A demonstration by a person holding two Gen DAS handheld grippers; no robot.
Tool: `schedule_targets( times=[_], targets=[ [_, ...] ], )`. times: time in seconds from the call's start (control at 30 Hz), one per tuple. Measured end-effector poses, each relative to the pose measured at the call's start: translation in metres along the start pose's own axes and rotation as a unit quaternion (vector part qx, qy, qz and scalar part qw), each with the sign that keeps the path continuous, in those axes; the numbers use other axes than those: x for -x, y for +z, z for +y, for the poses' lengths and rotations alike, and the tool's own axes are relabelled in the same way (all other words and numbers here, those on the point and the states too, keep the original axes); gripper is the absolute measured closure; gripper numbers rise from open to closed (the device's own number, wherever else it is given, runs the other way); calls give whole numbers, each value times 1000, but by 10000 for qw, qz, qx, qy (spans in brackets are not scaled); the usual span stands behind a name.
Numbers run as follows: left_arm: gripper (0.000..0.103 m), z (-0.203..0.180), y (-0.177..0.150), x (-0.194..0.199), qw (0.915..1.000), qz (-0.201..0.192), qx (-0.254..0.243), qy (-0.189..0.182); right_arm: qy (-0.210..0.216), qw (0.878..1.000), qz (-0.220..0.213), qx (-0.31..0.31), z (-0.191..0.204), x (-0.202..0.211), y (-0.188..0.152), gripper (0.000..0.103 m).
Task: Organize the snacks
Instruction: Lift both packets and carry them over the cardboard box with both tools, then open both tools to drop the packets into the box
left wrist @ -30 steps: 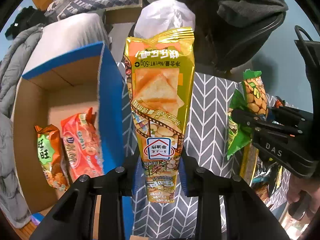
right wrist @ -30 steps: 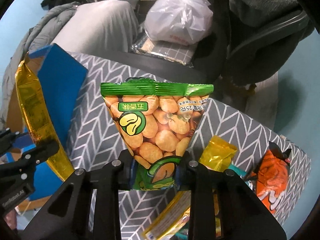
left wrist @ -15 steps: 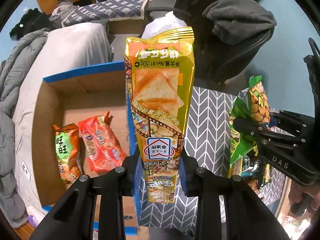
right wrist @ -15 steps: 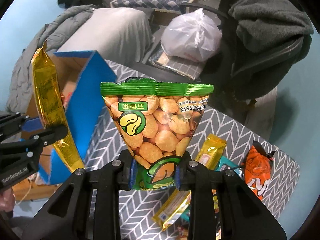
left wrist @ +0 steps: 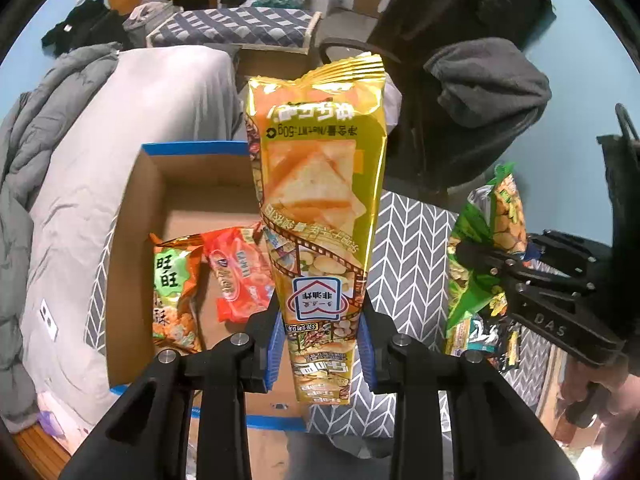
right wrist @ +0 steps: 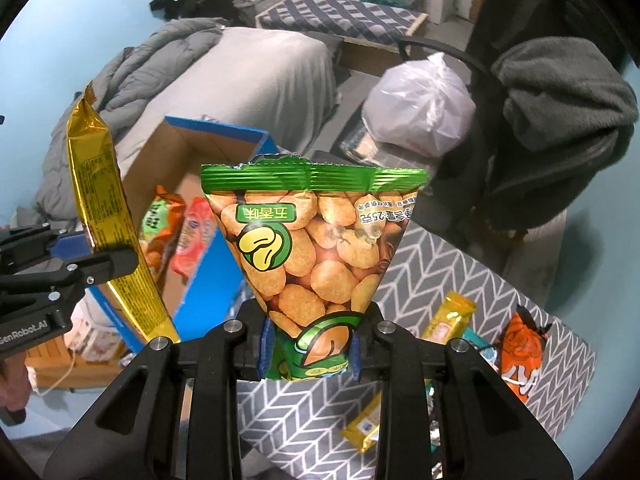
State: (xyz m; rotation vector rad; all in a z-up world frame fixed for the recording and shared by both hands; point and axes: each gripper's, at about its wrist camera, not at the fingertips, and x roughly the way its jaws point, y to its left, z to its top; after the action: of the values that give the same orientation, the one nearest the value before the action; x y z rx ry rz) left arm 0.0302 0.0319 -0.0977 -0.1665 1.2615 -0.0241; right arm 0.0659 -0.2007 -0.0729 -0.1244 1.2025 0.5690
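A tall yellow snack bag (left wrist: pixel 320 208) is standing upright in the left gripper (left wrist: pixel 320 344), whose blue pads are pinching its lower end, above the open cardboard box (left wrist: pixel 132 248). Two packets, an orange-green one (left wrist: pixel 174 288) and a red one (left wrist: pixel 240 272), are lying on the box floor. The right gripper (right wrist: pixel 310 350) is clamping the bottom of a green peanut bag (right wrist: pixel 312 248) over the chevron-patterned cloth (right wrist: pixel 460 276). More snacks, among them a yellow bar (right wrist: pixel 448 318) and an orange packet (right wrist: pixel 522 344), are lying on that cloth.
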Motion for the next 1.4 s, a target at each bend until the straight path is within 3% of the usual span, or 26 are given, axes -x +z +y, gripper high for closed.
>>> schedule_targets(
  times=[0.27,0.73,1.03,1.4],
  targets=[
    [71,34,-2,22,9991,-119,397,-63,211,9994,-25,258,34,-3,14,76],
    [71,105,-13,10,9968,-87,573,547,649,9955,174,666,111,-44,45,76],
    [71,124,-15,-14,9964,36,501,686,753,9935,445,728,148,-78,50,76],
    [70,134,-20,-36,9963,290,493,643,634,9926,796,656,164,-106,42,76]
  ],
)
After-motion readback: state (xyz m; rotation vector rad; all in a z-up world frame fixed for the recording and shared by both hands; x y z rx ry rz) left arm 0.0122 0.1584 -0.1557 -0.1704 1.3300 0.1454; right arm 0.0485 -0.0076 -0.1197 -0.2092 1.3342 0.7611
